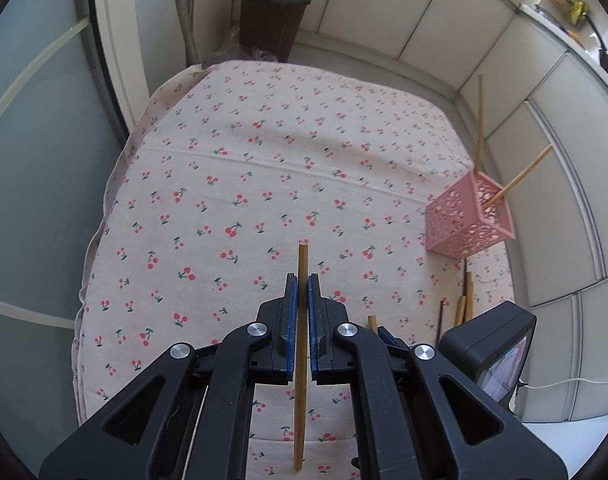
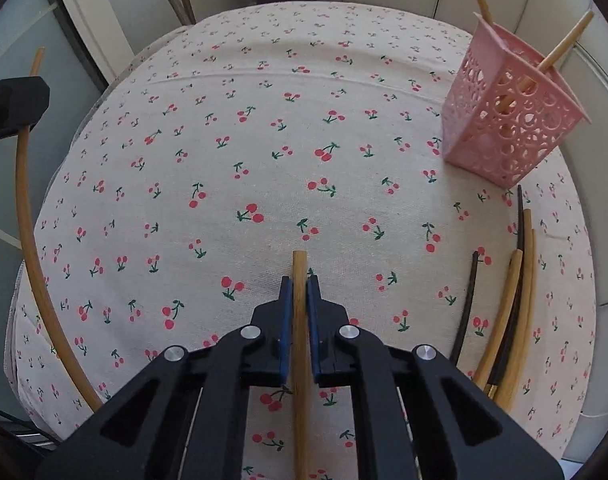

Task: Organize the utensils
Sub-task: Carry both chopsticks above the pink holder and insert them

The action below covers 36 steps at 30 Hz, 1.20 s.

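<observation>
Both views ride just behind their tongs, angled steeply down and forward over the cherry-print worktop, close above it. Shared: the cloth, the pink basket near the right edge, loose chopsticks beside it, the dark bin beyond the far edge.

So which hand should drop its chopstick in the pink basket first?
Probably the right. The right gripper and the left gripper are each shut on a wooden chopstick, but the pink basket looks nearer and bigger from the right one, and lies off to the left gripper's right.
</observation>
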Each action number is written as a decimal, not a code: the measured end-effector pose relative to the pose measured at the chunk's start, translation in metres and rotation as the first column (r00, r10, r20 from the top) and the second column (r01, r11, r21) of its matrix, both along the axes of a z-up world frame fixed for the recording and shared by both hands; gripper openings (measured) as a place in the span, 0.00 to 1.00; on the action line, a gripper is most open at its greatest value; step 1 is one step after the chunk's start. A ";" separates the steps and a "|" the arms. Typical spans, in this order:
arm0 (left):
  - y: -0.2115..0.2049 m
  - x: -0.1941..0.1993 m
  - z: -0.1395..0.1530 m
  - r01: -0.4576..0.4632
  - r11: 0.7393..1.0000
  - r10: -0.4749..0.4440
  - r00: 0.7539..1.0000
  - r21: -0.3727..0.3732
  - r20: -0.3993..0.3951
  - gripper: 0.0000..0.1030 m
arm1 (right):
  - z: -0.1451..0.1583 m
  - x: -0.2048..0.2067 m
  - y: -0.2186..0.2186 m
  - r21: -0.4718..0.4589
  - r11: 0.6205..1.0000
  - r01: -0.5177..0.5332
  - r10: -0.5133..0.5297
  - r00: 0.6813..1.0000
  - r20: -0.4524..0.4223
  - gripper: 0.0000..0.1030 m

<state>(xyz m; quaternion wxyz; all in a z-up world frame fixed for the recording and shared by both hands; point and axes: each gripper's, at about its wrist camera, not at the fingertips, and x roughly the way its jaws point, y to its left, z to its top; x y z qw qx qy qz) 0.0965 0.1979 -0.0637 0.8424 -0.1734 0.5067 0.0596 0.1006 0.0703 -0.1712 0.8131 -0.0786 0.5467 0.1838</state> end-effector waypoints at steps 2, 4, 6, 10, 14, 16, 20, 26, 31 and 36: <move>-0.001 -0.003 0.007 0.007 1.000 -0.007 0.999 -0.017 0.046 0.04 | 0.019 -0.007 -0.014 0.027 1.000 0.010 -0.012 0.998 0.061 0.07; -0.005 -0.009 0.021 0.019 0.999 -0.016 0.993 -0.028 0.119 0.04 | 0.043 -0.012 -0.029 0.053 0.998 0.014 -0.021 0.991 0.134 0.07; -0.010 -0.014 0.033 0.027 0.999 -0.023 0.987 -0.022 0.162 0.04 | 0.068 -0.020 -0.045 0.074 0.997 0.020 -0.035 0.977 0.208 0.07; -0.022 -0.019 0.045 0.039 0.999 -0.037 0.978 -0.008 0.204 0.04 | 0.109 -0.030 -0.080 0.133 0.990 0.049 -0.089 0.946 0.310 0.07; -0.035 -0.021 0.055 0.040 0.999 -0.043 0.971 0.018 0.234 0.04 | 0.143 -0.038 -0.116 0.209 0.975 0.070 -0.141 0.927 0.347 0.07; -0.042 -0.021 0.060 0.043 0.999 -0.050 0.967 0.034 0.249 0.04 | 0.159 -0.039 -0.133 0.250 0.965 0.081 -0.169 0.920 0.355 0.07; -0.052 -0.018 0.067 0.046 0.998 -0.055 0.964 0.041 0.261 0.04 | 0.186 -0.040 -0.159 0.323 0.941 0.105 -0.221 0.910 0.350 0.07; -0.064 -0.011 0.087 0.049 0.997 -0.067 0.950 0.065 0.304 0.04 | 0.225 -0.030 -0.192 0.415 0.898 0.146 -0.308 0.882 0.357 0.07; -0.070 0.002 0.103 0.053 0.996 -0.072 0.939 0.065 0.336 0.04 | 0.251 -0.012 -0.215 0.483 0.854 0.195 -0.397 0.843 0.362 0.07; -0.077 0.010 0.117 0.053 0.997 -0.072 0.925 0.061 0.373 0.04 | 0.265 0.001 -0.239 0.544 0.806 0.233 -0.471 0.809 0.351 0.07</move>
